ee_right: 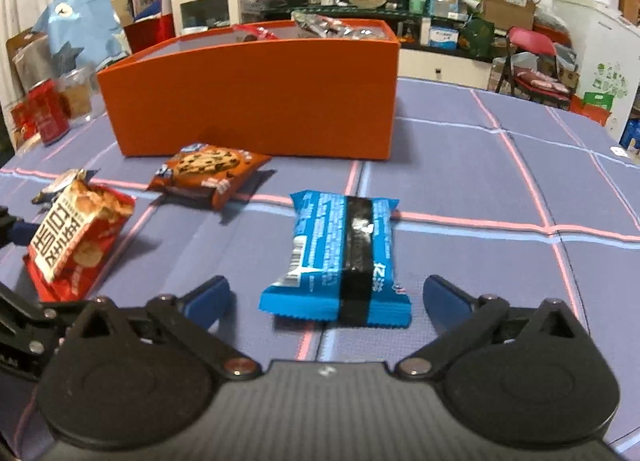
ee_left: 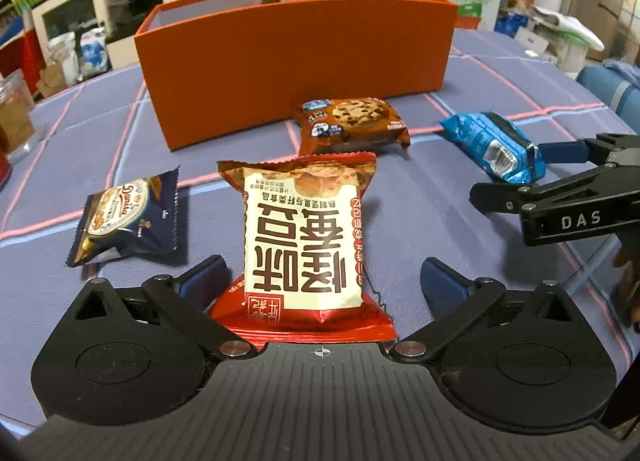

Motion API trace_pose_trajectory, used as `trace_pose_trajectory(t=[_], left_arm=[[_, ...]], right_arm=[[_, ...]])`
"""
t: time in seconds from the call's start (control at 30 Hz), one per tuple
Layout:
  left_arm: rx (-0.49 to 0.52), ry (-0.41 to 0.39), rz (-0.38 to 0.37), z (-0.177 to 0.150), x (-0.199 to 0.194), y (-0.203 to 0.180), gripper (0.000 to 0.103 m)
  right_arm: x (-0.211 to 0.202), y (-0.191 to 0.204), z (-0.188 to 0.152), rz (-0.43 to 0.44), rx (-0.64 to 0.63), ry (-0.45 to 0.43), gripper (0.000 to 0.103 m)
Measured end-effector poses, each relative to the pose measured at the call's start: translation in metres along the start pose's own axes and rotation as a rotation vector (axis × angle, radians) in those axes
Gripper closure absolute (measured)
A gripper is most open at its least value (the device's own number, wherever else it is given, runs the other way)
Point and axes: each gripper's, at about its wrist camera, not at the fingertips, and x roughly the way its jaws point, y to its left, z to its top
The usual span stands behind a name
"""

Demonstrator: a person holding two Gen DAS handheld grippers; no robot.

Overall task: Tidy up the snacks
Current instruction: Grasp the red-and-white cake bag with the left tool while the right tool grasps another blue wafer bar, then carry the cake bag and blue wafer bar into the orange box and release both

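Note:
My left gripper point(ee_left: 322, 281) is open, its blue fingertips on either side of a red and white snack packet point(ee_left: 304, 237) that lies on the purple cloth. That packet also shows at the left of the right wrist view point(ee_right: 76, 237). My right gripper point(ee_right: 326, 297) is open around the near end of a blue snack packet point(ee_right: 340, 253), also seen in the left wrist view point(ee_left: 494, 145). A brown cookie packet point(ee_left: 350, 127) point(ee_right: 208, 171) lies in front of the orange box point(ee_left: 296, 61) point(ee_right: 256, 97), which holds several wrapped snacks. A dark blue Danisa packet point(ee_left: 128, 217) lies at the left.
The table has a purple cloth with pink lines point(ee_right: 500, 189). A clear jar point(ee_left: 14, 117) and red cans point(ee_right: 44, 113) stand at the table's left edge. Shelves, boxes and a folding chair crowd the room behind. The right gripper's black body point(ee_left: 568, 201) shows at the right of the left wrist view.

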Motion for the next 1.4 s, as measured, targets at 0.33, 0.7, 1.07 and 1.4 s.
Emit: trace_pose_trajectory(t=[0.33, 0.7, 1.07, 1.4], left_arm=[[-0.038, -0.003, 0.038, 0.005, 0.003, -0.002, 0.025], [-0.022, -0.015, 0.023, 0.011, 0.010, 0.002, 0.034], [-0.112, -0.038, -0.056, 0.017, -0.007, 0.022, 0.099], [-0.162, -0.185, -0.113, 0.071, -0.073, 0.019, 0.098]], right_arm=[[0.002, -0.004, 0.010, 0.009, 0.001, 0.075, 0.001], [0.015, -0.013, 0.022, 0.022, 0.050, 0.040, 0.008], [-0.016, -0.022, 0.007, 0.074, 0.041, 0.014, 0.052], [-0.086, -0.038, 0.064, 0.163, 0.137, -0.278, 0.052]])
